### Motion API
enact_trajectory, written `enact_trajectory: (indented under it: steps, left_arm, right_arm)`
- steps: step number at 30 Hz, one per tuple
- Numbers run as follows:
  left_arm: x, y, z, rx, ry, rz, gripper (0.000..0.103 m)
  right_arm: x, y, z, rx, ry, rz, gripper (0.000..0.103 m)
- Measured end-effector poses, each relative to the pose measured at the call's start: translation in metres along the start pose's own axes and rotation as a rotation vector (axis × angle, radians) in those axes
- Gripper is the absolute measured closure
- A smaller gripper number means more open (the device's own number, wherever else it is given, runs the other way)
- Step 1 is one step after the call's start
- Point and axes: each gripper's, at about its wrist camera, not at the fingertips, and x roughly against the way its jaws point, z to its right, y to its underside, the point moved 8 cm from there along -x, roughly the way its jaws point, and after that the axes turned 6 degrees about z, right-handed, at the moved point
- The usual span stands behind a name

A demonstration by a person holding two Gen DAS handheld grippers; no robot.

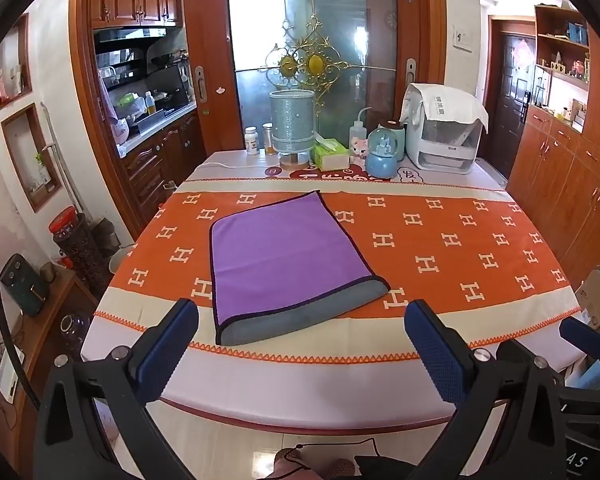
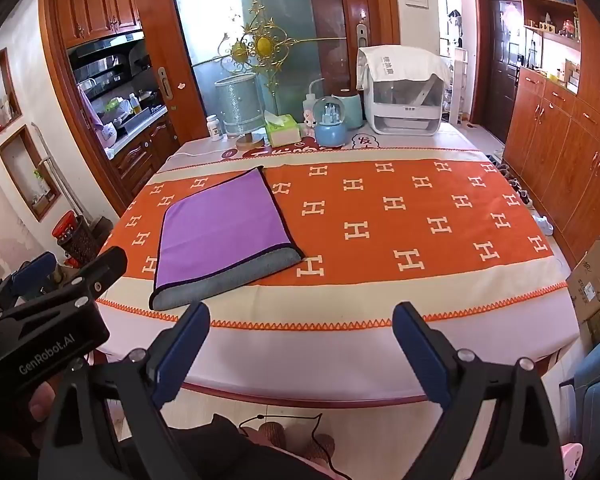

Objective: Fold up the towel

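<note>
Towel (image 1: 288, 256), purple on top with a grey underside showing along its near edge, lies folded flat on the orange H-patterned tablecloth (image 1: 452, 248), ahead of both tongs. Seen from the left gripper (image 1: 302, 336), it sits straight in front, with its grey edge between and just beyond the two blue-padded fingers (image 1: 168, 344). Seen from the right gripper (image 2: 302, 336), it lies ahead and off to the left, past the left finger. Both tongs hang spread wide and empty near the table's front edge, apart from the cloth, neither touching the towel. The left gripper's black body shows at the lower left of the right wrist view. Far beyond the towel, at the table's back, stand a green tissue box (image 1: 332, 155), a blue snow globe (image 1: 382, 152) and a white appliance (image 1: 444, 128).
</note>
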Motion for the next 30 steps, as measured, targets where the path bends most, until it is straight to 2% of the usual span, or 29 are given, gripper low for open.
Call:
enact_trajectory:
  steps: [30]
  left_arm:
    - [-0.0008,0.0014,-0.0041,0.004,-0.008,-0.003,0.0]
  right_arm:
    - [-0.0014,-0.0001,-0.0092,0.001,-0.001,-0.005,0.01]
